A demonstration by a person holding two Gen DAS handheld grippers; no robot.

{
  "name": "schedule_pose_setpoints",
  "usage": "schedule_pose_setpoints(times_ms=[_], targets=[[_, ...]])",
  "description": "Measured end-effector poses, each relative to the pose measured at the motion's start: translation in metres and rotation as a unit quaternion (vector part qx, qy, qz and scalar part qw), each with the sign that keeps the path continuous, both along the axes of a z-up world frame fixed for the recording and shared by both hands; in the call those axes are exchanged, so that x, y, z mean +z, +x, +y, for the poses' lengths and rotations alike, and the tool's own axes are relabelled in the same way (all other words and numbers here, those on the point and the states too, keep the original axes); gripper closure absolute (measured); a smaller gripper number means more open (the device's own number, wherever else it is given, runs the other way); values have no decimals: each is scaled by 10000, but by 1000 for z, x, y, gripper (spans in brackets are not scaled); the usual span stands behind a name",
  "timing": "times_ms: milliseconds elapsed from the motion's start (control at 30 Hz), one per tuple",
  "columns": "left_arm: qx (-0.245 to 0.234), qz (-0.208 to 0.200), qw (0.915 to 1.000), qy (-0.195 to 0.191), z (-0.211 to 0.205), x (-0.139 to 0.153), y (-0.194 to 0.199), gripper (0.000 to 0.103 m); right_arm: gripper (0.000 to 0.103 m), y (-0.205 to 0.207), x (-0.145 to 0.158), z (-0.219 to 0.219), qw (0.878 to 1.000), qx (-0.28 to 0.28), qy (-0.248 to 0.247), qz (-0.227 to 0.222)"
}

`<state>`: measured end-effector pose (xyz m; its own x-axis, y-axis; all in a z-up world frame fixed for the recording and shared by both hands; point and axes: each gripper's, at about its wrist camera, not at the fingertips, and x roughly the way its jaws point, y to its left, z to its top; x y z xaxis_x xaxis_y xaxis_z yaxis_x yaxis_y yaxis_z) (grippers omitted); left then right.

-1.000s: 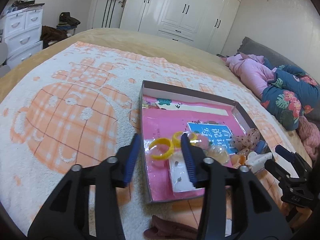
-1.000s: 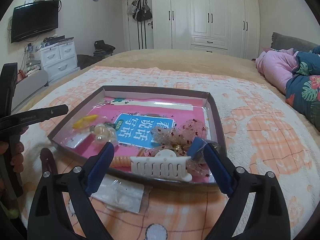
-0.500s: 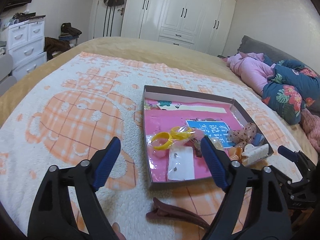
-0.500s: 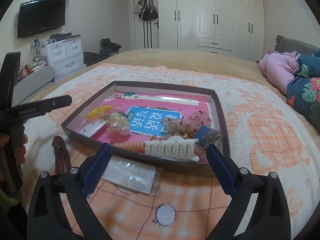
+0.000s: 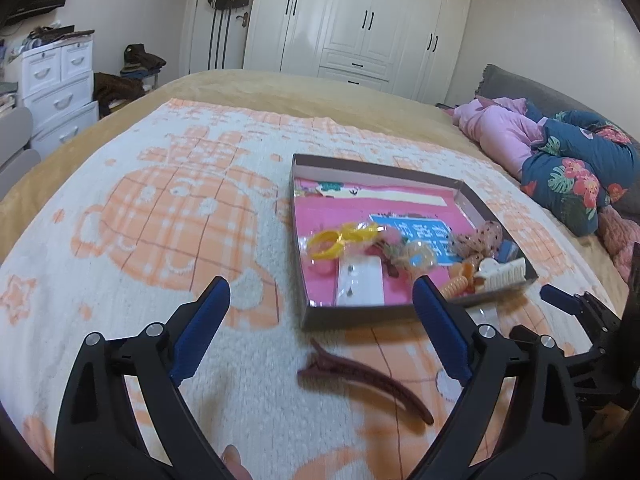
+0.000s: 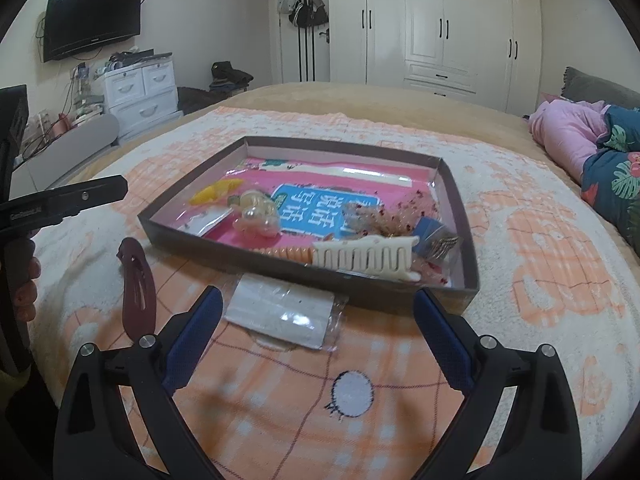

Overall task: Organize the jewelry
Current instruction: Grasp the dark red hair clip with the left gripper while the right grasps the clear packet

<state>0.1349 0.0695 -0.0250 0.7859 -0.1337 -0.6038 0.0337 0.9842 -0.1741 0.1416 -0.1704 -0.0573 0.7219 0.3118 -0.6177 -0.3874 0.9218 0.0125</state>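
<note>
A shallow brown box (image 5: 360, 314) (image 6: 248, 247) with a pink lining lies on the blanket and holds several hair and jewelry items: yellow rings (image 5: 330, 242), a white claw clip (image 6: 362, 258), an earring card (image 5: 360, 280). A dark red hair clip (image 5: 368, 376) (image 6: 138, 284) lies on the blanket in front of the box. A clear bag with a white card (image 6: 282, 312) lies by the box's near wall. My left gripper (image 5: 320, 316) is open and empty above the red clip. My right gripper (image 6: 318, 328) is open and empty above the clear bag.
The bed is covered by a white and orange blanket (image 5: 168, 216). Pink and floral bedding (image 5: 560, 152) is piled at the right. White drawers (image 6: 140, 92) stand beside the bed at the left, wardrobes behind.
My left gripper opened wide, let go of the earring card into the box and pulled back toward me. My right gripper also pulled back from the box.
</note>
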Motion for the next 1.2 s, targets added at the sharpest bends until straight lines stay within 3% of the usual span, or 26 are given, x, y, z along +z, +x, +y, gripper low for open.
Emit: schedule_pose_setpoints(times_ms=[300,567,733,767,833,900,1000,1133,1167,1200], targets=[[-38,477,9985,-270,5,-16,-17,19,10,5,-15,7,9992,80,17,381],[-240,1151,9882,-985,7,-46,-27,19,10,19,-27,13,9974,76,96,711],[-381,1211,9851,-1159,1,-51,-26,19,10,32,-32,14,9950,55,278,954],[-387,1209,9849,-1176,0,-51,-25,19,12,34,-33,13,9945,50,330,995],[-413,1217,9847,-1178,-2,-51,-24,21,28,38,-34,13,9933,58,425,1070],[-468,1218,9836,-1245,-5,-50,-22,27,49,37,-32,13,9933,82,485,1042],[-523,1214,9832,-1255,-12,-50,-16,36,67,33,-27,10,9941,131,563,919],[-552,1271,9828,-1224,-23,-52,-8,59,72,28,-17,0,9930,187,805,841],[-537,1284,9832,-1179,-26,-53,-6,74,73,27,-16,-1,9929,184,822,840],[-542,1317,9828,-1172,-28,-55,-4,78,73,26,-16,-3,9923,194,865,861]])
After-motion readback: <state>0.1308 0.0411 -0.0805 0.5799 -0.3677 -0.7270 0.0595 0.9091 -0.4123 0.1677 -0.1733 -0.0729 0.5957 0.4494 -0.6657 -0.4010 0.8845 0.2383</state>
